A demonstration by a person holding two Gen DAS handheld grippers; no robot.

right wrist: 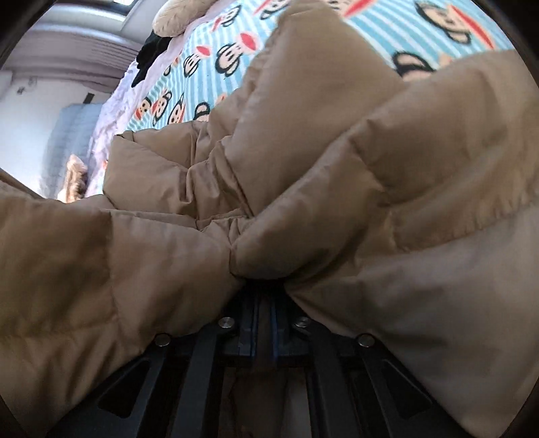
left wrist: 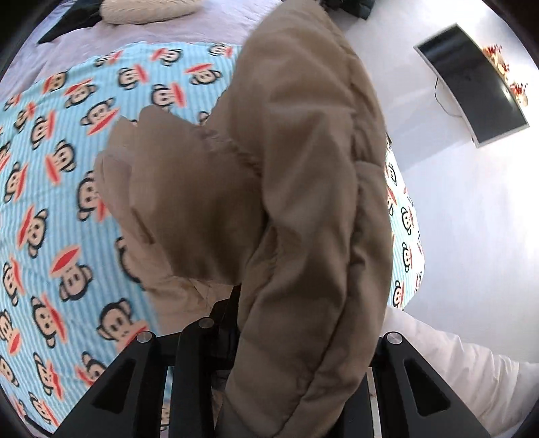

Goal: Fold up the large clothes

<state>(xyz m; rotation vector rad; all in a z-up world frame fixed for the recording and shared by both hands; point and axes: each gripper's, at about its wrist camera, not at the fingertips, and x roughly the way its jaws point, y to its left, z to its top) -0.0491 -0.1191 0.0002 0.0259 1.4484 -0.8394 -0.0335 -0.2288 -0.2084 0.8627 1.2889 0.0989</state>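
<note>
Hanging lengthwise from the left tool (left wrist: 289,340), the tan padded coat (left wrist: 303,175) is the item in hand; its bulk runs away from that tool, up through the left wrist view, with a shorter flap, possibly a sleeve, drooping to the left of it over the bed.

Item: tan padded coat, quilted, bulky. Location: partly lifted above the monkey-print blanket (left wrist: 50,209) on the bed, partly heaped on it.

Left tool: clenched on a thick roll of the coat; the fingertips are buried in fabric, so the exact bite cannot be seen.

Right tool (right wrist: 264,286): clamped on a gathered pinch of the coat (right wrist: 337,188); creases radiate from the pinch, and padded panels billow to either side of it.

Key relation: the coat's long axis runs forward from the left tool, while the right tool holds a bunched point low in the heap. Judgement: both hands sit on the garment, so neither is nearer; the coming fold likely depends on drawing the two grips apart to set the coat flat along its length.

Surroundings: cream plush toy (left wrist: 148,11) at the bed's far end; wall-mounted screen (left wrist: 471,84); white bedding (left wrist: 471,377) beside the left tool.
</note>
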